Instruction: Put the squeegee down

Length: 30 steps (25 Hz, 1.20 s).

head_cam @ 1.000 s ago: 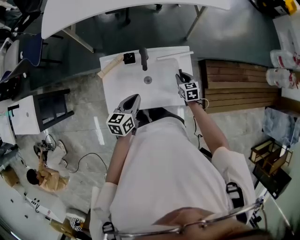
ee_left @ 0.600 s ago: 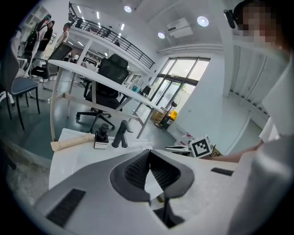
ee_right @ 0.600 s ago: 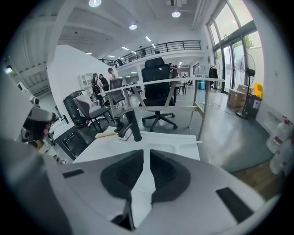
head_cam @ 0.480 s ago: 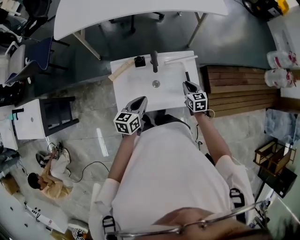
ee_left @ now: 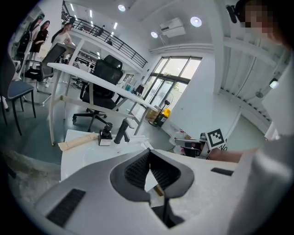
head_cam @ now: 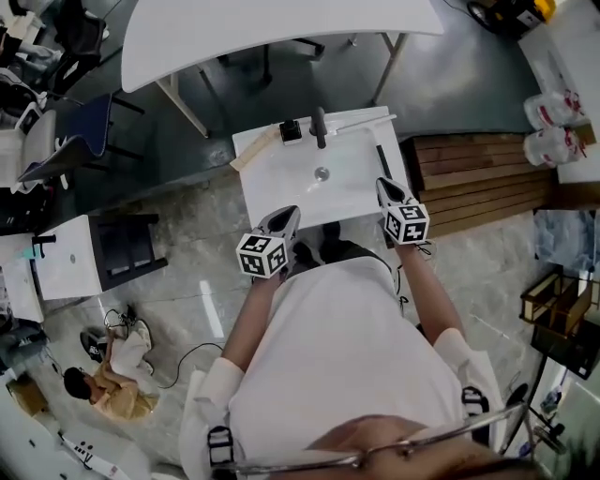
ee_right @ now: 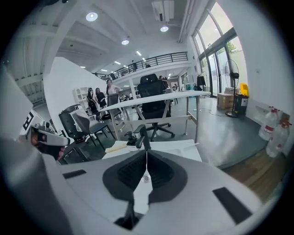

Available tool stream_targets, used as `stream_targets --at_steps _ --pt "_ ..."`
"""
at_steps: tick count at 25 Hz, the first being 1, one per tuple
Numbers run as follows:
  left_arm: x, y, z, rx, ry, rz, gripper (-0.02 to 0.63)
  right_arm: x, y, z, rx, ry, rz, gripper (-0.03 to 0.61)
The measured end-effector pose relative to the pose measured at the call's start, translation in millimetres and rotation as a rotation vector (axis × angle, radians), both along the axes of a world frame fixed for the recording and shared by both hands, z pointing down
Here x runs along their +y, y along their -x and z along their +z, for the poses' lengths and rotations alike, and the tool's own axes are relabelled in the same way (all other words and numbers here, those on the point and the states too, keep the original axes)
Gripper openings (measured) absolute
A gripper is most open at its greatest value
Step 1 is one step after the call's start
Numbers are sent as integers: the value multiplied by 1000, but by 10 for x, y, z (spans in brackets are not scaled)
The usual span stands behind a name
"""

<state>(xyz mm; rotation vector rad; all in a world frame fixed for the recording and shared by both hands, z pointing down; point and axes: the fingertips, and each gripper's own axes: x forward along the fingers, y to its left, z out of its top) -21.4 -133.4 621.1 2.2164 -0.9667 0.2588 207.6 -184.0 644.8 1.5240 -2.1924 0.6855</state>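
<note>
**Finding the squeegee lying on the basin's right edge**

Looking down from the head view, we see the squeegee (head_cam: 382, 161) as a slim dark bar. It lies flat along the 3 o'clock edge of the white surface (head_cam: 272, 192), and no jaw grips it. It runs roughly from 12 to 6 o'clock, and its near end sits just ahead of the right hand-held gripper (head_cam: 385, 187).

The jaws of that hand-held gripper have just been closing. In its own view the pads meet along a thin line with nothing between them. It sits at about 5 o'clock from the drain (head_cam: 322, 173).

The left hand-held gripper (head_cam: 285, 217) is at about 7 o'clock from the drain, over the near edge of the surface. Its jaw tips touch as well, and it holds nothing.

At the 12 o'clock side of the surface stands a dark tap (head_cam: 320, 127). A pale wooden stick (head_cam: 255, 148) lies at an angle at about 10 o'clock. Brown slatted boards (head_cam: 478, 173) lie on the floor at 3 o'clock, just beside the surface. A large white table (head_cam: 281, 23) stands beyond the tap at 12 o'clock.
</note>
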Motion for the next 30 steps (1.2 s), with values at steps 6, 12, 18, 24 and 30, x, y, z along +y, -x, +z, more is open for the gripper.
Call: stream_targets --at_steps 6,12,18,24,30 --pt "133 14 -51 5 -22 70 5 314 73 -253 -28 -43 39 6" --pt "191 -30 -59 0 -28 97 5 548 36 -427 -43 -69 46 6" --pt "144 -175 -168 3 -54 90 5 574 -62 -527 -61 -90 25 6" --pt "80 -359 -297 26 -74 31 5 545 -257 -561 -55 -111 -4 6" --pt "1 -491 -426 26 -105 -5 5 445 -449 -707 -56 -174 -13 5"
